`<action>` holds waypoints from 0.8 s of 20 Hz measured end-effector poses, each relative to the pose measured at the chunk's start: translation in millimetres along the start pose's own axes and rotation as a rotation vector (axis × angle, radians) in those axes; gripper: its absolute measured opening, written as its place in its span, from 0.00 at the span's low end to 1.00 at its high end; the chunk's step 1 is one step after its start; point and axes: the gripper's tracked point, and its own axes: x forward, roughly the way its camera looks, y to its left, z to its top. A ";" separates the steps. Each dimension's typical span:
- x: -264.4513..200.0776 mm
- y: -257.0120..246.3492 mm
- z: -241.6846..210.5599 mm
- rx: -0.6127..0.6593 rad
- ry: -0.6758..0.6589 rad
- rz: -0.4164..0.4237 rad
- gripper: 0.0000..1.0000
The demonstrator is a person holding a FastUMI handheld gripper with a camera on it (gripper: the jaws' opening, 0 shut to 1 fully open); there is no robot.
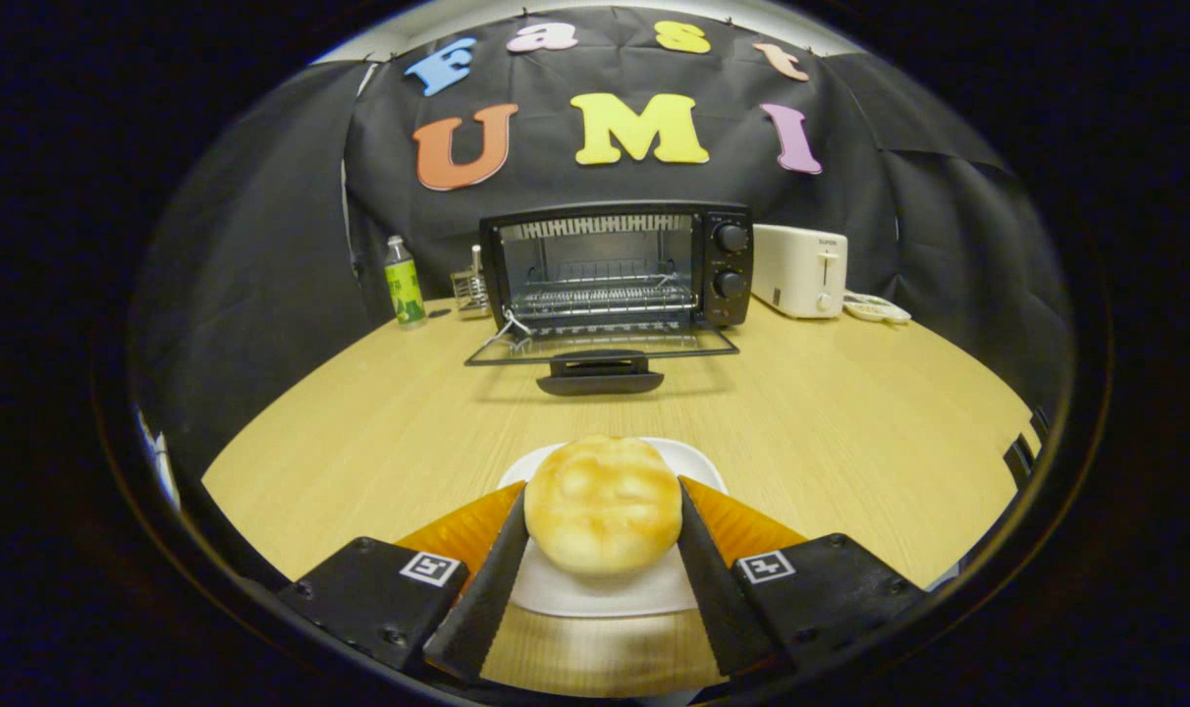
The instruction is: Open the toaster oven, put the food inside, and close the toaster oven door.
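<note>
A round golden bun (603,503) rests on a white plate (605,589) on the wooden table. Both fingers of my gripper (603,511) press against the bun's sides, so the gripper is shut on it. Beyond the fingers, at the back of the table, stands the black toaster oven (620,265). Its glass door (603,351) is folded down flat toward me, with the handle at the front. The wire rack (603,295) inside the oven is bare.
A green drink bottle (404,283) and a small clear rack (471,285) stand left of the oven. To its right are a white pop-up toaster (800,270) and a small white dish (876,308). Bare wooden table (850,422) lies between plate and oven door.
</note>
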 end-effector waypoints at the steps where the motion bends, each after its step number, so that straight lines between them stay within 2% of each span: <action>1: -3.1 2.9 10.1 0.025 -0.021 0.017 0.88; 9: -1.9 35.7 109.8 0.197 -0.193 0.165 0.87; 12: 17.8 50.1 140.0 0.240 -0.212 0.221 0.87; 16: 62.7 52.0 163.3 0.297 -0.208 0.230 0.87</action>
